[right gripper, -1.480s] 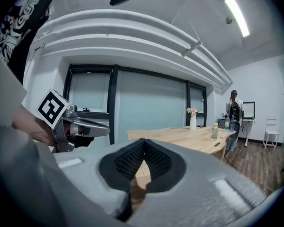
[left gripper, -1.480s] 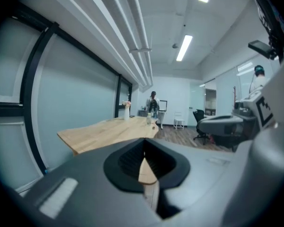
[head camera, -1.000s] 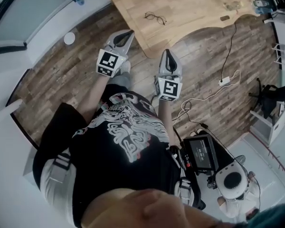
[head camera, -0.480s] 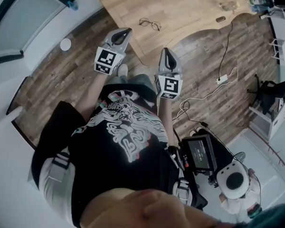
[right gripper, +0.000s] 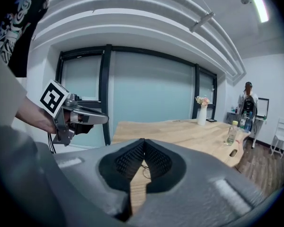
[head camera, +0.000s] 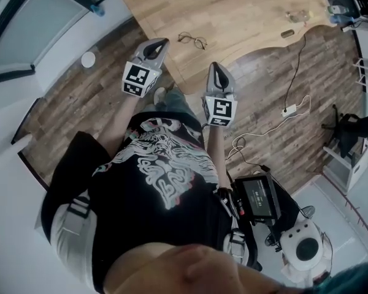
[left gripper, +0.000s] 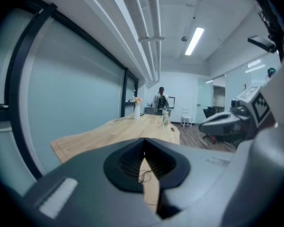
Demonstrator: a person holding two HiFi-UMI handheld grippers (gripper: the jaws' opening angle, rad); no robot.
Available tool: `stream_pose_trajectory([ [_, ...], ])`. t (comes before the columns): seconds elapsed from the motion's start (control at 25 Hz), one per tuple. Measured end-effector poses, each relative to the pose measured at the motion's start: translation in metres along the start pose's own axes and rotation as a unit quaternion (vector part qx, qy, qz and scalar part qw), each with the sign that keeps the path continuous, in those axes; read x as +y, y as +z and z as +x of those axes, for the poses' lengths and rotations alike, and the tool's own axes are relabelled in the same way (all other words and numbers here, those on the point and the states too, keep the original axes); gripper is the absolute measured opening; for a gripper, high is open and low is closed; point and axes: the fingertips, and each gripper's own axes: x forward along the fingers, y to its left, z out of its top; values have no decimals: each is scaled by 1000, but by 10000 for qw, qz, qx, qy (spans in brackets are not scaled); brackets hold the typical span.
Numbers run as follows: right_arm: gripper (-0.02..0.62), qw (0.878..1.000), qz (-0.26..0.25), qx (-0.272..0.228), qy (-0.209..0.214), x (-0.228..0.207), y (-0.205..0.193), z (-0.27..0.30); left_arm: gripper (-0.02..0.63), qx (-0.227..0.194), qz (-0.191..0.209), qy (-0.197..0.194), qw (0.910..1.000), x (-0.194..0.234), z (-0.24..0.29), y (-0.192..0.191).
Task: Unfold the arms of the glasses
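The thin-rimmed glasses [head camera: 192,40] lie on the wooden table [head camera: 245,11] near its front corner. Their arms are too small to make out. My left gripper [head camera: 161,42] hangs over the table's edge, just left of the glasses, jaws shut and empty. My right gripper [head camera: 215,68] hovers over the floor in front of the table edge, also shut and empty. In the left gripper view the glasses [left gripper: 145,176] show past the closed left gripper [left gripper: 143,141]. In the right gripper view the glasses [right gripper: 144,168] lie beyond the closed right gripper [right gripper: 143,141].
A bottle [right gripper: 232,132], a vase [right gripper: 201,114] and a small dark object [head camera: 287,33] sit farther along the table. A glass wall [left gripper: 71,93] runs on the left. A person [right gripper: 246,103] stands at the far end. Cables and a power strip [head camera: 289,110] lie on the floor.
Both grippers have come closer to the table; the glasses now sit nearer to the left gripper's tip. Both pairs of jaws stay shut.
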Motion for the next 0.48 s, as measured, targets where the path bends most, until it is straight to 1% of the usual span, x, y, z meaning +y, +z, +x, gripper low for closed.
stream_pose_trajectory([
  [0.12, 0, 9996, -174, 51, 204, -9, 4, 22, -11, -4, 5, 105, 9999, 9, 18, 3],
  [0.24, 0, 9981, -411, 157, 440, -18, 4, 45, -11, 144, 9, 156, 9998, 14, 38, 2],
  [0.36, 0, 9954, -625, 251, 679, -27, 2, 65, -11, 207, 8, 280, 9994, 22, 57, -1],
  [0.48, 0, 9931, -693, 311, 894, -34, 0, 83, -11, 341, -16, 347, 9988, 27, 70, -5],
])
